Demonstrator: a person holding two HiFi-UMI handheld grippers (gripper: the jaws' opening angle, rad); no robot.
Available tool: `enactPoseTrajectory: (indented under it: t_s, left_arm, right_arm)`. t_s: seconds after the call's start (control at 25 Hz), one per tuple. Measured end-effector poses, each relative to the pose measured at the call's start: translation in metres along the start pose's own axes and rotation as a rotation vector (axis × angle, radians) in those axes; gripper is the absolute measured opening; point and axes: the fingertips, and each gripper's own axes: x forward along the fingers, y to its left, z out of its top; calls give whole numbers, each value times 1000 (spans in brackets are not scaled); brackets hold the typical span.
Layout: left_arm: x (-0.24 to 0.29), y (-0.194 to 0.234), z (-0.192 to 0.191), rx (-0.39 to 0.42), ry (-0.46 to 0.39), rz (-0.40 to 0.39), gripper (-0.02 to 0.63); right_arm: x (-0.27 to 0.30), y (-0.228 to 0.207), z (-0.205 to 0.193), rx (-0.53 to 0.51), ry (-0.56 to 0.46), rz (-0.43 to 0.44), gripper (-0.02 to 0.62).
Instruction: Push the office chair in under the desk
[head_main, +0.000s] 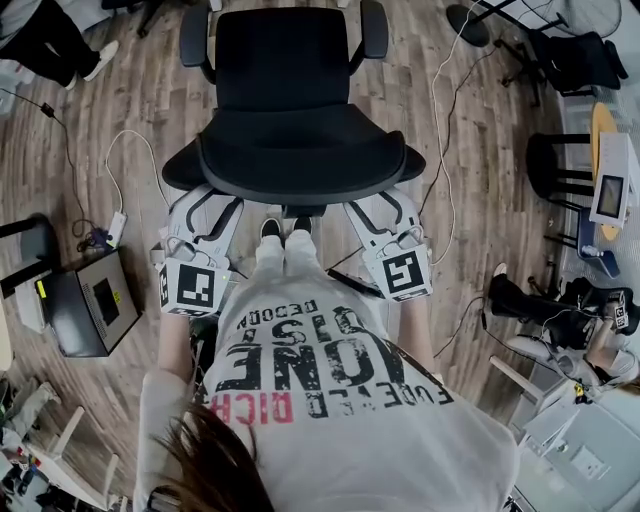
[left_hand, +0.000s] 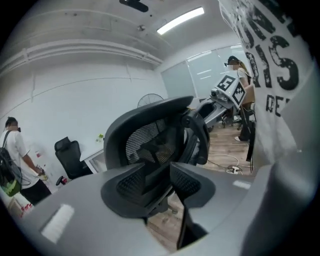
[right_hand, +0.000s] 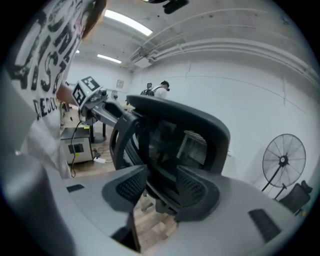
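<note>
Step in hand, by the look: setting up the push, not yet pushing. Office chair mid-frame on the wood floor, just far of the person's feet; backrest near, seat far, armrests out to L and R at the far end. So faces far, away from the person; front-to-back axis near-to-far, backrest's wide top edge across L to R. L gripper low at the backrest's L end, R gripper at its R end, tips of both tucked just under the rim in head view. Fingers wide apart on both, holding nothing; backrest frame in line w/ each gap, just beyond the pads, contact unclear. No desk in head view, so can't tell how far to go or whether lined up w/ it. Next move, as a guess: bring fingers against the backrest frame, both sides alike, then shove straight far w/ even pressure L and R to avoid swinging it round. Worth watching the white cable on the floor just R of the seat: poss. snag for the base.
</note>
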Motion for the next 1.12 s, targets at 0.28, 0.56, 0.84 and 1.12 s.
enactPoseTrajectory:
  t_s: [0.28,0.56,0.84,1.12]
  left_arm:
    - [1,-4,-28,245,179,-97,186]
    - [18,-2,-61,377,317,-148,190]
    - [33,6,-68,429,347,-126,176]
    - [34,5,-74,450,330,-127,175]
  right_arm:
    - [0,3,-31,-146,163,49,171]
    - [8,-11,-57,-273,284,41,195]
    - [30,-27,-75,-436,373,7,198]
    - [31,-23,-78,-448,375,4,198]
